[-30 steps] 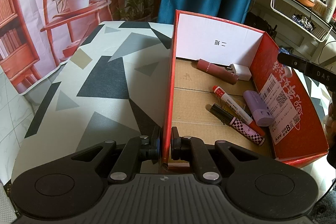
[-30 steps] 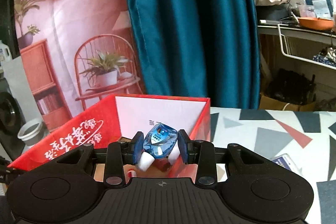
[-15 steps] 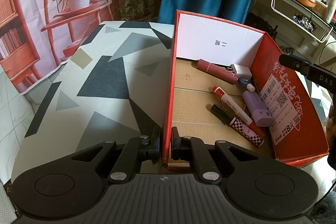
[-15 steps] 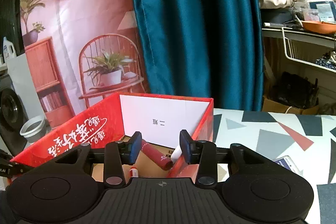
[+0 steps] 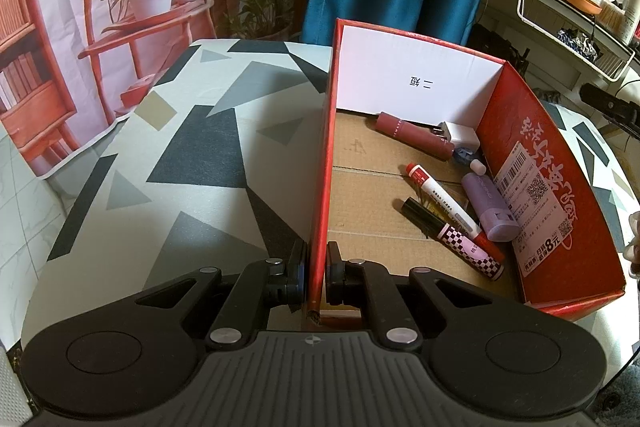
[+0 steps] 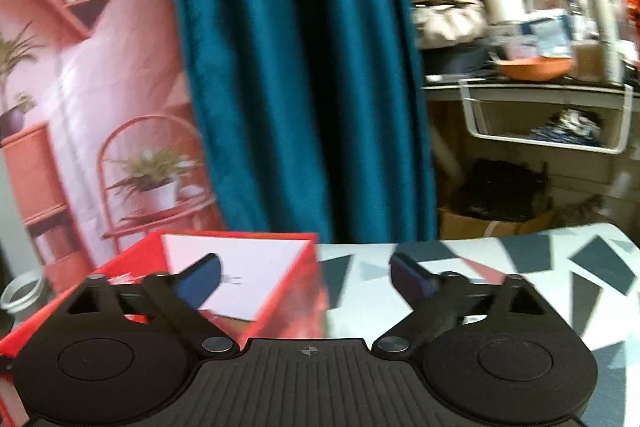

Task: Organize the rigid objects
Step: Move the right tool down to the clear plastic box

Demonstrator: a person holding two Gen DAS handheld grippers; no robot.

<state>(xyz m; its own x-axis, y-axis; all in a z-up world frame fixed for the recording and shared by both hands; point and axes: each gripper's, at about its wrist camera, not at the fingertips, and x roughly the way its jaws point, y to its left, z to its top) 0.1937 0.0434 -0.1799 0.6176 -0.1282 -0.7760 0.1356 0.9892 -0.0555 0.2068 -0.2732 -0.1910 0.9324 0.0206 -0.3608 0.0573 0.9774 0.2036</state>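
Observation:
My left gripper [image 5: 316, 267] is shut on the near left wall of the red cardboard box [image 5: 320, 187]. Inside the box lie a maroon tube [image 5: 414, 135], a white charger [image 5: 460, 137], a small blue bottle with a white cap [image 5: 468, 159], a red and white marker [image 5: 444, 205], a checkered pen [image 5: 456, 239] and a lilac case [image 5: 490, 207]. My right gripper [image 6: 304, 273] is open wide and empty, above the box's right wall [image 6: 288, 291]. The right wrist view is blurred.
The box stands on a table with a grey, black and white geometric cloth [image 5: 180, 155]. A teal curtain [image 6: 300, 67] and a printed backdrop hang behind. A cluttered shelf with a white wire basket [image 6: 548, 115] is at the far right.
My right gripper let go of the small blue bottle, which now lies in the box by the charger. It then opened wide and swung right. My left gripper has not moved.

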